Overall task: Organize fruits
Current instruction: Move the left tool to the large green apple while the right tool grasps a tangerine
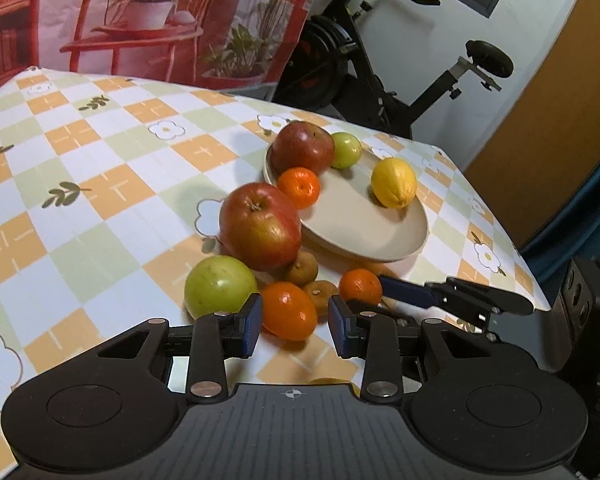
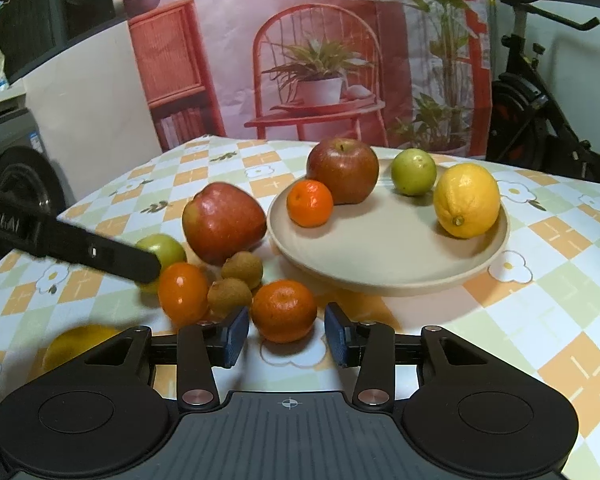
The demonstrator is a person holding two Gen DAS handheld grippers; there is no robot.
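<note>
Fruit lay in two groups on the checked tablecloth [image 2: 560, 240]; on the beige plate [image 2: 388, 264] four pieces: one red apple [image 2: 343, 170], one mandarin [image 2: 310, 203], one small green fruit [image 2: 414, 172], one lemon [image 2: 467, 200]; off the plate, just left of its rim, a cluster of six: one larger red apple [image 1: 260, 226], one green apple [image 1: 220, 286], two orange fruits, two small brown fruits [image 2: 236, 280]; left gripper [image 1: 294, 326] had its blue pads either side of the oval orange fruit [image 1: 288, 310], gap narrow, contact not certain; right gripper [image 2: 286, 334] likewise flanked the round mandarin [image 2: 284, 310], small gaps visible at both pads; only the right wrist view showed another yellow fruit [image 2: 80, 344] at the near left table edge, partly hidden; only the left wrist view showed the exercise bike's saddle [image 1: 490, 58].
</note>
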